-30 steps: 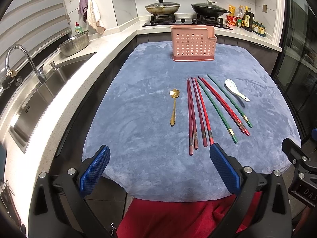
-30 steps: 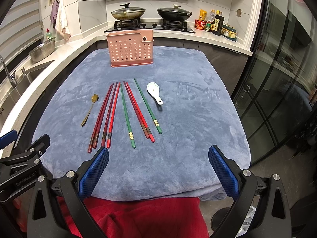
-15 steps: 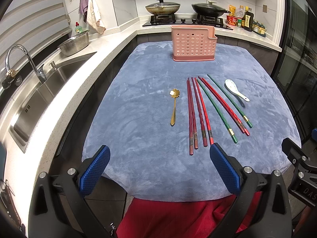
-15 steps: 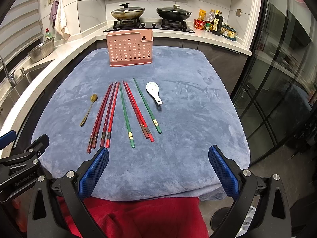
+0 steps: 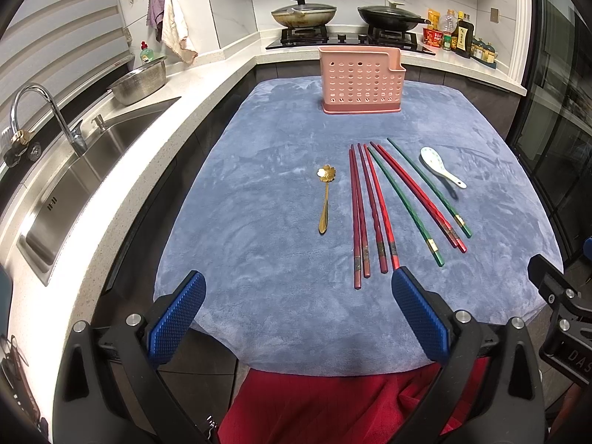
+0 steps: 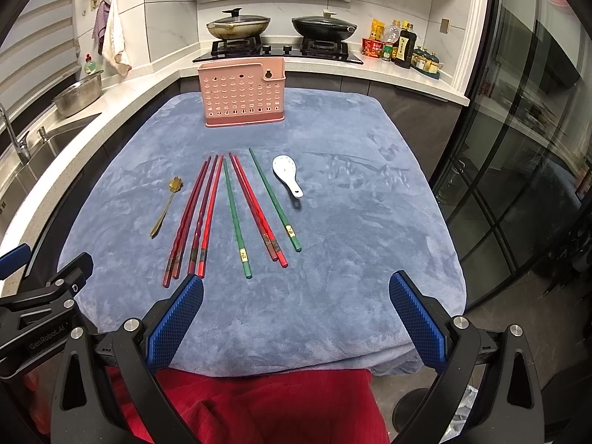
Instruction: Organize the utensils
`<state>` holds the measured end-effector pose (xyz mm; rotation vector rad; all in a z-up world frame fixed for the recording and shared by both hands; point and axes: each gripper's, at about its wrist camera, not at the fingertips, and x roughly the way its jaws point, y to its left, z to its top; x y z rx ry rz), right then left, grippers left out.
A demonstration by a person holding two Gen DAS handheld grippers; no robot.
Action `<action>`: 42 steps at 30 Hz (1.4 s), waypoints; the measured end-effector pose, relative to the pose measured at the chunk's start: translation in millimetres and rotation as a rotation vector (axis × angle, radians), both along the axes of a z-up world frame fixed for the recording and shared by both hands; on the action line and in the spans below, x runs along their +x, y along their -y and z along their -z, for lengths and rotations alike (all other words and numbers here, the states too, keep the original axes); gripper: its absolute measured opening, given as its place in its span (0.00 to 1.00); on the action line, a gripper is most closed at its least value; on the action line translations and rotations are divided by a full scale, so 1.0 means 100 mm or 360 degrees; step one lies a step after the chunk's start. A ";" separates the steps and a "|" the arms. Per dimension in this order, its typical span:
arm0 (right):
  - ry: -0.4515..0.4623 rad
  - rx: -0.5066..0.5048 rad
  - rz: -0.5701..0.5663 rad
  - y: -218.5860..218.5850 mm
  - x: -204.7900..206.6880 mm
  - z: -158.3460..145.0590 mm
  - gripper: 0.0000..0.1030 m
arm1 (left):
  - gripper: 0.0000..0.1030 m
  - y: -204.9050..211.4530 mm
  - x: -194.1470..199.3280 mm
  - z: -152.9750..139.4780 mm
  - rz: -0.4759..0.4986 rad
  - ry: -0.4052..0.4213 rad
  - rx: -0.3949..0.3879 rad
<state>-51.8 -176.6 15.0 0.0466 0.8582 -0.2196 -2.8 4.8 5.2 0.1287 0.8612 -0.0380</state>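
Nothing picked yet: left gripper (image 5: 298, 318) and right gripper (image 6: 296, 320) hang at the table's (image 6: 370, 288) near edge, jaws spread and empty, chopsticks (image 6: 236, 207) and two spoons loose mid-table, pink holder (image 6: 242, 92) beyond; next, reach and pinch one utensil.

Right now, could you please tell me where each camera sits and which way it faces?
Left wrist view: sits on the left claw at the near edge of the blue cloth, facing the pink holder and stove; its open blue pads, red clothing and the other claw's body at right show.
Right wrist view: sits on the right claw, further right, facing likewise; its open pads, red clothing and the left claw's body show.
Both share the chopsticks, gold spoon, white spoon and holder.
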 end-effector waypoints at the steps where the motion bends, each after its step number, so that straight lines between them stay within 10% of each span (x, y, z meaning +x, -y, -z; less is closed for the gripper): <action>1: 0.0000 -0.0001 0.0000 0.00 0.00 0.00 0.94 | 0.93 0.00 0.00 0.00 0.0000 0.0001 0.0000; 42: -0.0043 0.0038 0.0019 0.00 0.08 0.06 0.94 | 0.93 -0.06 0.14 0.11 -0.0052 -0.0065 -0.0036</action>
